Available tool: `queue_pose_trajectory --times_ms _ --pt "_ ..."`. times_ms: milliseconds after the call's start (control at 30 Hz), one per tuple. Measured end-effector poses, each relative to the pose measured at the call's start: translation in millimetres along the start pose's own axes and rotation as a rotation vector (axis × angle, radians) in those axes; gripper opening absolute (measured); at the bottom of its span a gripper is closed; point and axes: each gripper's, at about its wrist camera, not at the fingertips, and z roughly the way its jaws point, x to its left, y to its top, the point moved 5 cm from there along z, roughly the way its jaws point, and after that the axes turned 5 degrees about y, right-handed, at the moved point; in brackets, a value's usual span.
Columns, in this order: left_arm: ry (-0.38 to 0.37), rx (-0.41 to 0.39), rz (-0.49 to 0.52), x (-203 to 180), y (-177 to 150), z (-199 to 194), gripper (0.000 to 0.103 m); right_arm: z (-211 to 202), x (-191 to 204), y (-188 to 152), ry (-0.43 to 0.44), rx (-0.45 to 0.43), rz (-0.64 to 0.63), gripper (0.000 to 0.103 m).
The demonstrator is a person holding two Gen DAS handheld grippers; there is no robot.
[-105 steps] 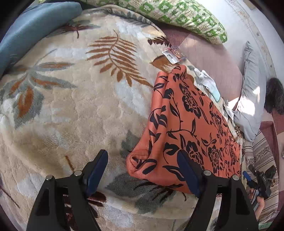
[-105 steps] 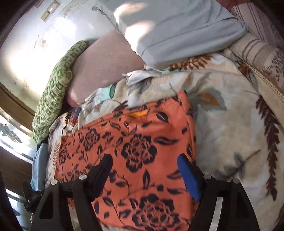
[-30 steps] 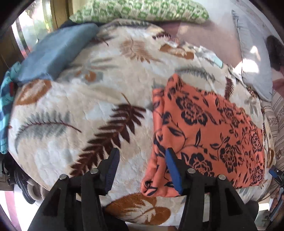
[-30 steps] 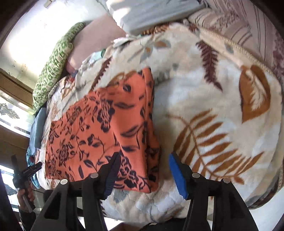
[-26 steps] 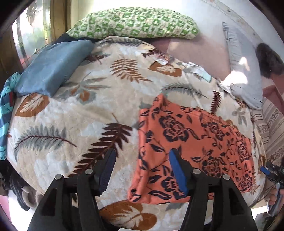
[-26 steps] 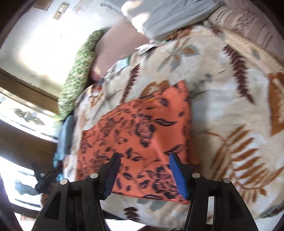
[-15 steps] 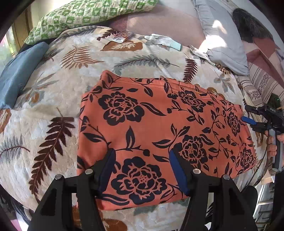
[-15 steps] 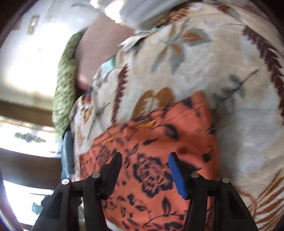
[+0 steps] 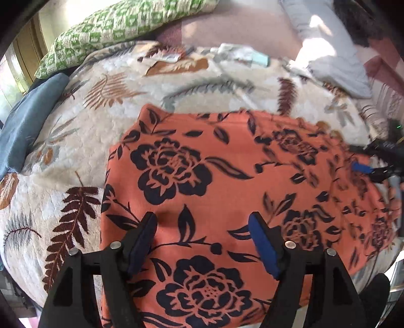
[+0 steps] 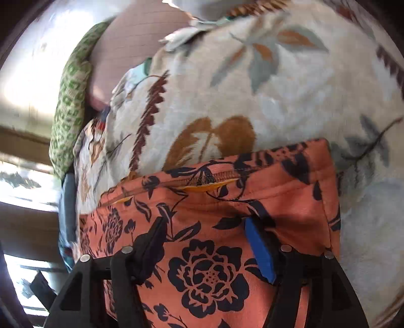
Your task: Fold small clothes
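Green patterned pillow (image 9: 126, 22) and blue pillow (image 9: 27, 118) on leaf-print blanket (image 9: 75, 141).

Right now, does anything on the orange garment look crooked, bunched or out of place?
Mostly not: the orange garment lies flat on the blanket. Only its far left corner sticks up in a small point, and a yellow bit peeks from the hem.
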Motion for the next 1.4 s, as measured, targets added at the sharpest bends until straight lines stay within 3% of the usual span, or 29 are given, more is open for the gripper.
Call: queue_pose_trajectory --times_ms 33,133,233,333,433,533,667,733,800,867,967,1067,1400 --pt "0.016 0.044 0.009 2 -2 14 0.078 -13 -2 3 0.010 -0.032 0.028 0.068" --pt "0.017 0.003 0.008 1 -2 8 0.081 -40 32 -5 -0.024 -0.082 -0.079 0.068" --pt "0.006 -0.015 0.008 -1 -1 1 0.081 -48 48 -18 0.021 -0.091 -0.129 0.074" --pt "-0.001 0.005 0.005 -2 -5 4 0.081 -4 8 -19 -0.134 0.019 -0.071 0.078" --pt "-0.021 0.003 0.001 3 -8 -6 0.081 -26 19 -17 -0.108 -0.065 -0.004 0.078" --pt "-0.049 -0.025 -0.025 5 -6 -19 0.081 -51 58 -32 -0.122 -0.109 -0.154 0.078" --pt "-0.073 -0.063 -0.049 7 -12 -36 0.081 -72 64 -71 -0.108 -0.125 -0.184 0.079" --pt "-0.068 -0.056 -0.041 5 -17 -37 0.081 -57 52 -82 -0.173 -0.101 -0.196 0.083" --pt "-0.062 -0.031 -0.033 4 -23 -36 0.081 -25 19 -91 -0.286 0.006 -0.163 0.084" --pt "-0.069 -0.035 -0.030 3 -27 -40 0.081 -29 25 -95 -0.294 -0.052 -0.216 0.084" --pt "-0.060 -0.043 -0.028 4 -27 -43 0.081 -39 46 -104 -0.253 -0.048 -0.233 0.084" --pt "-0.075 -0.037 -0.040 2 -30 -45 0.081 -53 60 -114 -0.245 -0.104 -0.270 0.084" --pt "-0.076 -0.046 -0.019 -1 -32 -51 0.081 -58 49 -130 -0.226 -0.106 -0.214 0.084"
